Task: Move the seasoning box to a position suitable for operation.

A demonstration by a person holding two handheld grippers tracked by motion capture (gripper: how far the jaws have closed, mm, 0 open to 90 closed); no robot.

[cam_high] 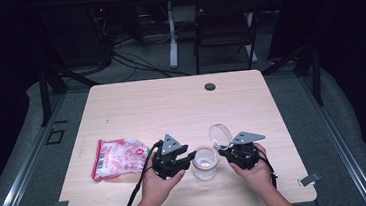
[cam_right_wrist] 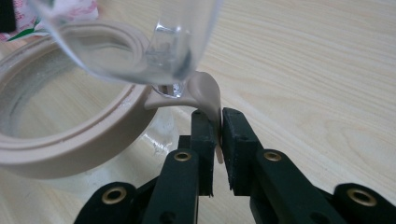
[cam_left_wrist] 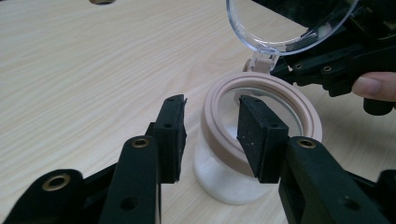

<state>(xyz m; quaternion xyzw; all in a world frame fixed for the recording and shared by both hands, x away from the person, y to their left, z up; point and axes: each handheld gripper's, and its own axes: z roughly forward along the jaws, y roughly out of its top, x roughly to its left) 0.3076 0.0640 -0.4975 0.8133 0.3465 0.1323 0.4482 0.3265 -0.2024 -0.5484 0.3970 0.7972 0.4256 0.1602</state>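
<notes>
A small clear jar (cam_high: pixel 205 164) with a beige ring (cam_left_wrist: pixel 280 85) around its mouth stands on the table near the front edge. Its clear round lid (cam_high: pixel 220 134) is swung up on a hinge at the jar's right. My right gripper (cam_right_wrist: pixel 218 130) is shut on the beige tab (cam_right_wrist: pixel 208 93) under that hinge. My left gripper (cam_left_wrist: pixel 210 130) sits at the jar's left side, open. One of its pads stands a little clear outside the ring, and the other hangs over the mouth. White powder lies in the jar's bottom (cam_left_wrist: pixel 224 179).
A pink and white packet (cam_high: pixel 118 157) lies flat to the left of my left gripper. A dark round grommet (cam_high: pixel 210 86) sits near the table's far edge. A black chair (cam_high: pixel 224 24) and table legs stand beyond the table (cam_high: pixel 171 109).
</notes>
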